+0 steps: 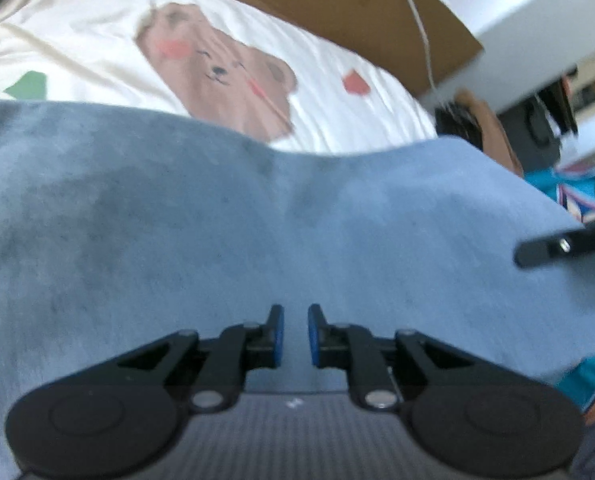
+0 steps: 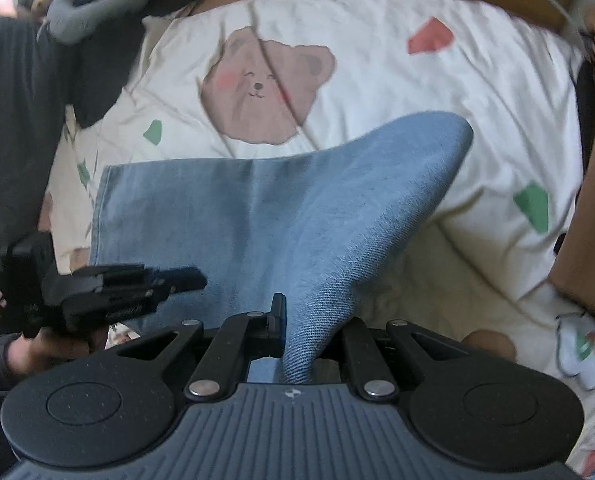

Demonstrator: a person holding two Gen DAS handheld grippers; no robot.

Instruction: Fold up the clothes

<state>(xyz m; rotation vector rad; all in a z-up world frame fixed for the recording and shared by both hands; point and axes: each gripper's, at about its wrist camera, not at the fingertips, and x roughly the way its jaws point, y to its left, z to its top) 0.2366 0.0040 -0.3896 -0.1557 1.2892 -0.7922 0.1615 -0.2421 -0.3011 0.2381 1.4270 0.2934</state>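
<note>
A light blue pair of jeans (image 1: pixel 257 220) lies spread on a bed and fills most of the left wrist view. My left gripper (image 1: pixel 295 336) hovers just over the denim, its blue pads a narrow gap apart with no cloth pinched between them. In the right wrist view the jeans (image 2: pixel 201 208) lie flat, except for one part drawn up in a taut peak into my right gripper (image 2: pixel 297 332), which is shut on that fold. The denim hides its right finger. The left gripper (image 2: pixel 193 278), held by a hand, sits over the jeans' left part.
The bed has a white sheet (image 2: pixel 377 80) printed with a brown bear and red and green shapes. A cardboard box (image 1: pixel 337 8) and a white cable (image 1: pixel 421 32) lie beyond it. Dark and grey clothes (image 2: pixel 89 4) are piled at the far left, and teal fabric (image 1: pixel 589 376) lies at the right.
</note>
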